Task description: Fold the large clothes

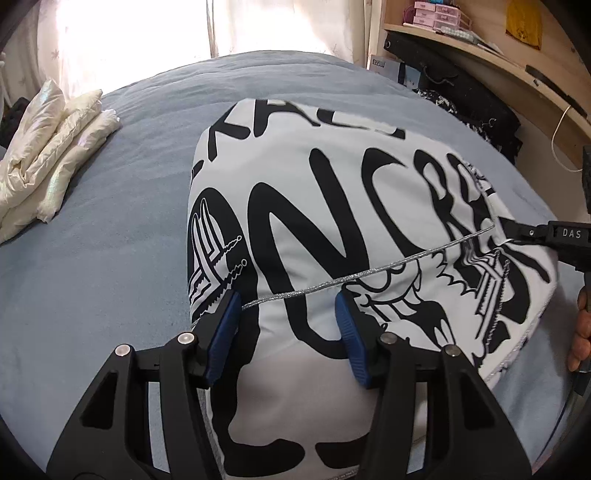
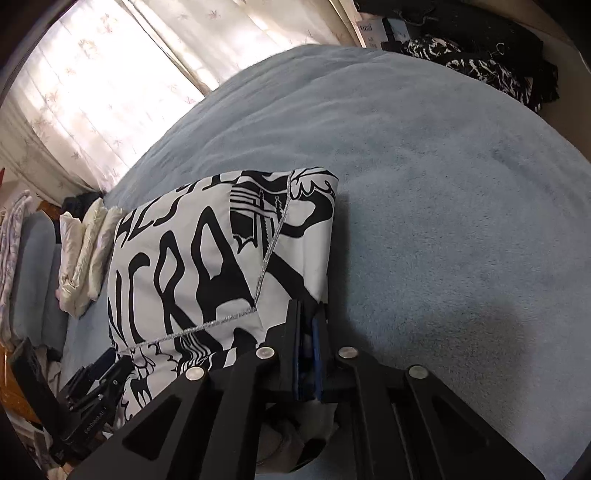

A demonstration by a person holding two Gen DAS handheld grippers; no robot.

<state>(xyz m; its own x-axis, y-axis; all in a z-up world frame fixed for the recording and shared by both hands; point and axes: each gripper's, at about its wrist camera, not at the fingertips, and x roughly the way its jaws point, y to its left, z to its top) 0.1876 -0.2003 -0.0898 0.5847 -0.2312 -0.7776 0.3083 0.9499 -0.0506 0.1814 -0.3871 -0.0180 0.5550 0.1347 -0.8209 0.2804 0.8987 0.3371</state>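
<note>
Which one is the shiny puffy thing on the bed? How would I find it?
Start at the big blue bed and look toward the curtained window. The cream puffy bundle lies folded near the bed's left edge. Unlike the white garment with bold black lettering, it is plain and pearly.

Bed (image 1: 110, 229) covered by a grey-blue fleece blanket (image 2: 443, 206). A cream-white folded bundle of padded bedding (image 1: 48, 155) lies at the bed's far left edge. Sheer patterned curtains (image 2: 92, 96) hang behind the bed, strongly backlit. A curved wooden shelf (image 1: 517, 70) is mounted at the right; small pink boxes (image 1: 436, 14) are stacked on it, and a white cable (image 1: 559, 136) hangs below it. Dark clothing with a black-and-white pattern (image 2: 480, 62) is piled beside the bed's far right corner.
</note>
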